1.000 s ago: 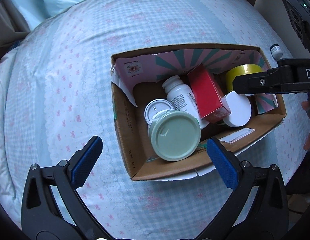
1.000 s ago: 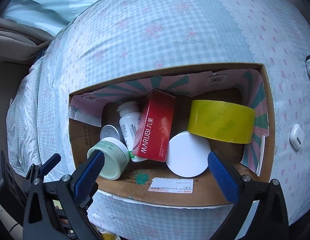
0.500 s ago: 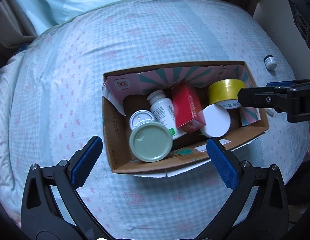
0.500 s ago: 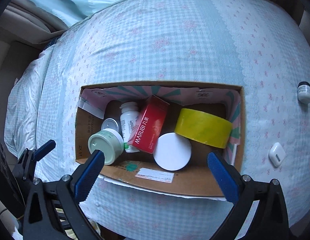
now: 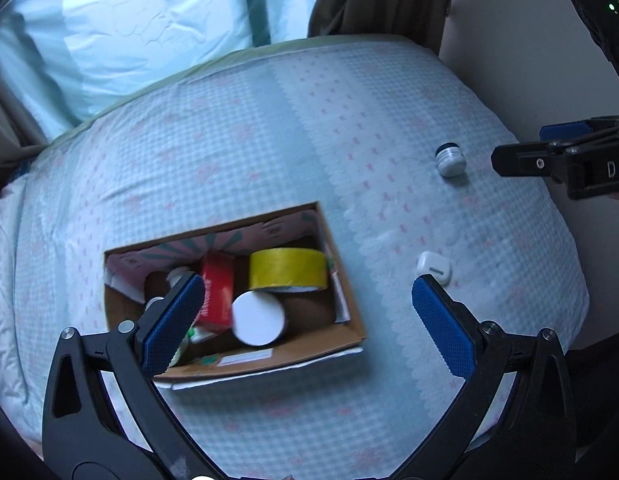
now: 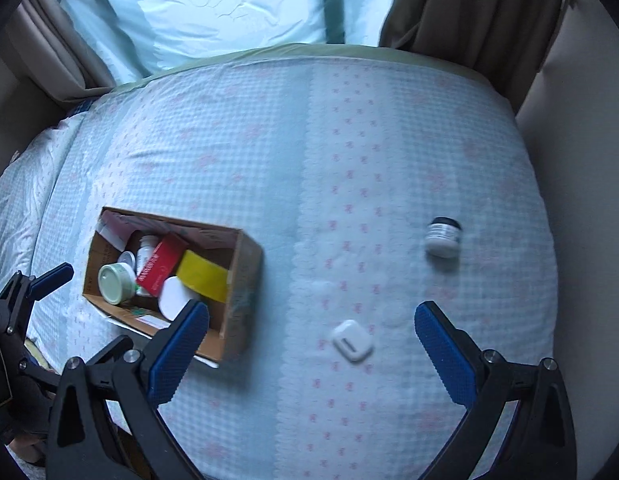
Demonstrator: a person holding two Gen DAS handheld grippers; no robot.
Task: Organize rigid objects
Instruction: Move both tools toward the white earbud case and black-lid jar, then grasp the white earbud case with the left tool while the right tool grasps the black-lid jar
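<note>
Gaping empty, both blue-padded grippers, left [image 5: 305, 312] and right [image 6: 311, 338], hover above the bed; only the right view shows the pale-green-lidded jar [image 6: 114, 280] unobstructed inside the brown cardboard box [image 6: 241, 280].

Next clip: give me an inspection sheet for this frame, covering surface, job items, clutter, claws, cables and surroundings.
Surface: bed with a checked, flower-print cover.
Job items: open cardboard box holding a yellow tape roll, red carton, white bottle, green-lidded jar and a white round lid. Still loose on the cover: a small jar and a white case.
Clutter: nothing seen.
Claws: left claw open and empty, above the box's right end; right claw open and empty, with the white case between its fingers in view.
Cables: nothing seen.
Surroundings: pale pillow, brown curtain, wall at right.
</note>
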